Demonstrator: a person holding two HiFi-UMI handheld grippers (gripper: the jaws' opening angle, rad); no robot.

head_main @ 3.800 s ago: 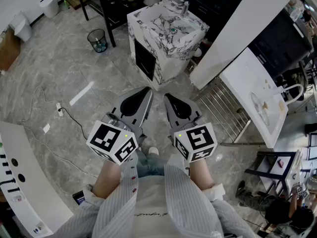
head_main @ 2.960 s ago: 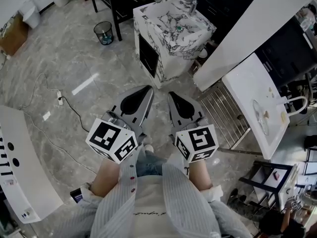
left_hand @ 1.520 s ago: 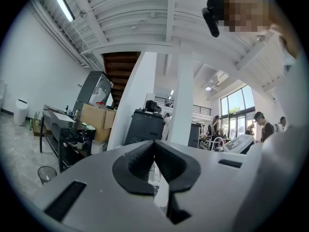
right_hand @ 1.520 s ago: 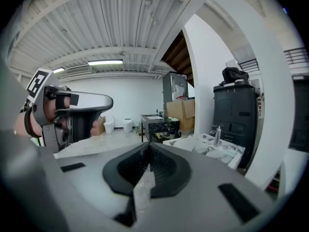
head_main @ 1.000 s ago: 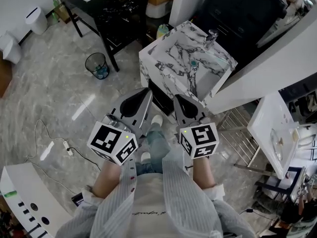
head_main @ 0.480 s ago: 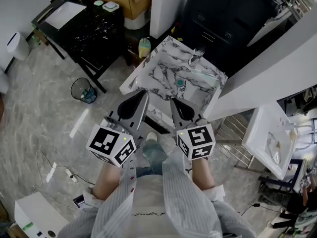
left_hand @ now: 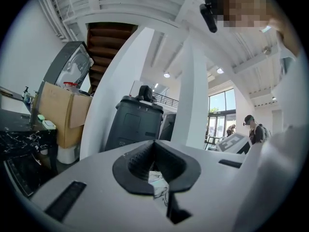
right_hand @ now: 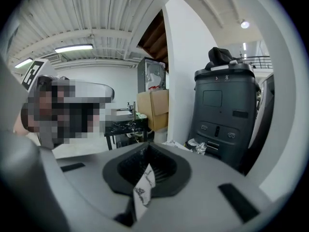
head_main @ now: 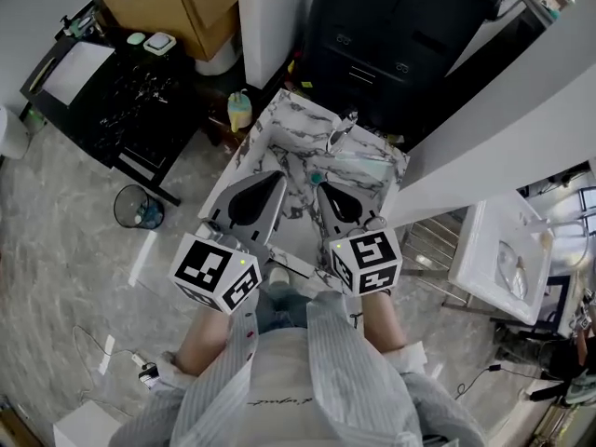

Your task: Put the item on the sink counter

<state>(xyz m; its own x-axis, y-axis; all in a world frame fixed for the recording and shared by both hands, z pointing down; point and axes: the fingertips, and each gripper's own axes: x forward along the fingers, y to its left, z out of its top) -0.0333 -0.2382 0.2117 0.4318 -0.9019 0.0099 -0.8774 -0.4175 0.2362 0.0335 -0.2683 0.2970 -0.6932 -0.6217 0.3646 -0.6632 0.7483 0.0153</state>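
Observation:
The white marble sink counter (head_main: 268, 130) with dark veins stands just ahead of me, with a chrome faucet (head_main: 343, 130) at its back and a teal drain plug (head_main: 317, 177) in the basin. My left gripper (head_main: 278, 178) is held level over the counter's near left part, jaws together. My right gripper (head_main: 322, 190) hangs beside it over the basin's near edge, also shut. In the left gripper view the left gripper's (left_hand: 154, 142) tips meet, as the right gripper's (right_hand: 145, 144) do in the right gripper view. Nothing shows between either pair of jaws.
A yellow-green bottle (head_main: 240, 110) stands left of the sink. A black table (head_main: 121, 110), a waste bin (head_main: 135, 208) and a cardboard box (head_main: 177, 3) lie further left. A dark cabinet (head_main: 391, 26) rises behind the sink; a white column (head_main: 494, 110), metal rack (head_main: 438, 240) and white table (head_main: 498, 259) are at right.
I have walked up to the sink: it went from far ahead to right under the gripper tips. Both grippers kept their pose side by side, jaws shut throughout.

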